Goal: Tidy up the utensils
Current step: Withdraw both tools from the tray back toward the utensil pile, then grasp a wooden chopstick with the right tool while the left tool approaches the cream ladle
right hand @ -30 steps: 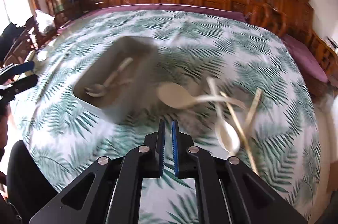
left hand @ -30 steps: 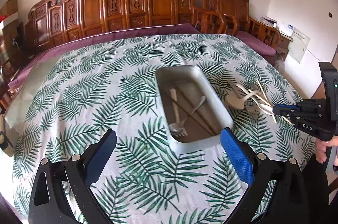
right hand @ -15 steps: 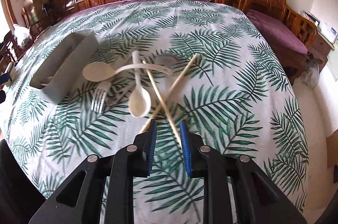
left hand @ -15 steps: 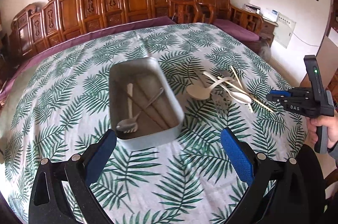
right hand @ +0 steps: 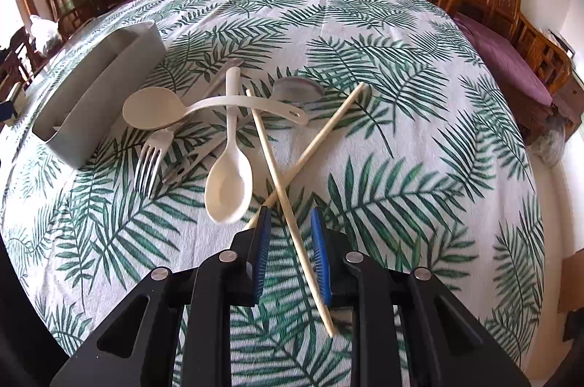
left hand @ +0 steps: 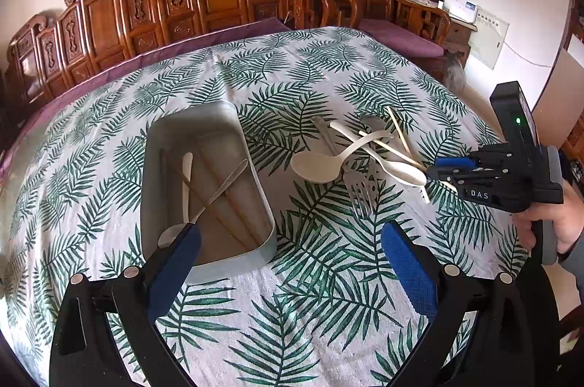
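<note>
Loose utensils (right hand: pixel 226 131) piled toward my right edge of the surface (left hand: pixel 292 314): two cream spoons, fork (right hand: pixel 148 160), metal spoon, two crossed chopsticks (right hand: pixel 277 175). Gray tray (left hand: pixel 204 190) sits nearer the middle, already holding a cream spoon, a metal spoon and chopsticks. "DAS" is printed on my right gripper (right hand: pixel 290 252); green light lit on it. Its fingers just opened a little, narrow gap, straddling one chopstick, pads not pressing it. Left gripper (left hand: pixel 292 259) fingers spread wide, holding nothing, left tip over the tray's near rim. A hand (left hand: pixel 562 222) grips the right handle.
</note>
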The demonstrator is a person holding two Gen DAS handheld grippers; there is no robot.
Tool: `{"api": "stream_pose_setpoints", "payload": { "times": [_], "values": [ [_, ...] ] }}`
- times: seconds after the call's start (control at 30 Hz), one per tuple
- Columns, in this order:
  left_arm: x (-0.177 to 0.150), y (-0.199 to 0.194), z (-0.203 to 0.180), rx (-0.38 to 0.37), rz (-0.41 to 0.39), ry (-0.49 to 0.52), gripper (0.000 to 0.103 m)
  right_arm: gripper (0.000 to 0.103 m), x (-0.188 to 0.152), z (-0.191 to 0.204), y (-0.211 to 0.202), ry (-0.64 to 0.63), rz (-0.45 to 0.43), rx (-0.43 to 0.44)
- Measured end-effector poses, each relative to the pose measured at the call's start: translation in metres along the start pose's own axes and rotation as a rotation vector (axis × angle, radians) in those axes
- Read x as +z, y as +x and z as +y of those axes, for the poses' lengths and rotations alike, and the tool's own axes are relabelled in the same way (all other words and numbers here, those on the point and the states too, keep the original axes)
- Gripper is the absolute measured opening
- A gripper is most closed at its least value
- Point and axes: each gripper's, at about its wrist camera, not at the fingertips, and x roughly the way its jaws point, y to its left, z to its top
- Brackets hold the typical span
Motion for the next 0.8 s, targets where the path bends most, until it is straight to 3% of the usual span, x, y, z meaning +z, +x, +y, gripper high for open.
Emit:
{"api": "stream_pose_setpoints", "payload": {
  "times": [0.37,0.63,0.73,0.8],
  "values": [
    [0.002,0.013,0.002,0.000,0.032,-0.025,0.095,0.019,0.031,0.010,0.015,-0.061,0.010,-0.002],
    [0.017,0.027,-0.007,0.004,0.043,0.002,0.095,0.018,0.041,0.011,0.035,-0.091,0.070,0.022],
    [0.027,0.034,-0.010,0.003,0.047,0.009,0.095,0.006,0.040,0.011,0.035,-0.091,0.074,0.020],
    [0.036,0.041,-0.013,-0.001,0.051,0.015,0.095,0.006,0.037,0.010,0.030,-0.083,0.065,0.039]
  ]
}}
